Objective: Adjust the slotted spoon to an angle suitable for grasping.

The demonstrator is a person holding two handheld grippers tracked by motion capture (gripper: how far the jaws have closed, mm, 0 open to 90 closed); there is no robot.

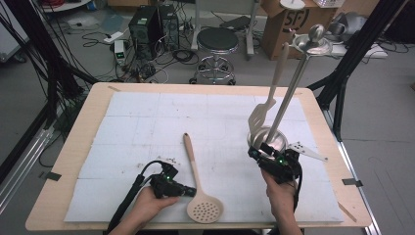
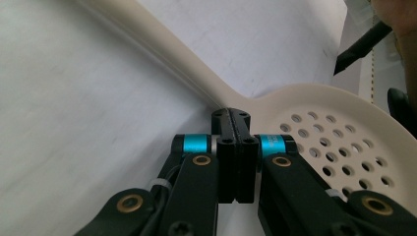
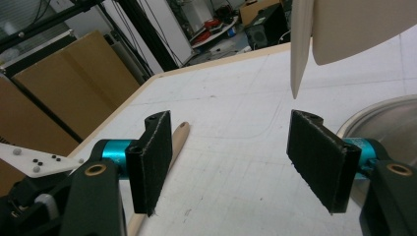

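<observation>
Leftmost, left gripper (image 1: pixel 188 191) low on the white mat (image 1: pixel 147 122), jaws pressed together with nothing between, tips just beside the neck of the beige skimmer (image 1: pixel 198 183). Flat on the mat near the front edge, that skimmer, perforated head (image 2: pixel 334 142) toward the person, handle angled away. Further right, right gripper (image 3: pixel 231 157) spread wide and empty, just in front of a steel holder (image 1: pixel 269 139) with a beige slotted turner (image 1: pixel 266 105) and a steel ladle (image 1: pixel 306 63) standing upright in it.

Skimmer (image 2: pixel 314 132) bowl cut off at right edge; left hand-held gripper (image 2: pixel 231 118) hides its neck.
</observation>
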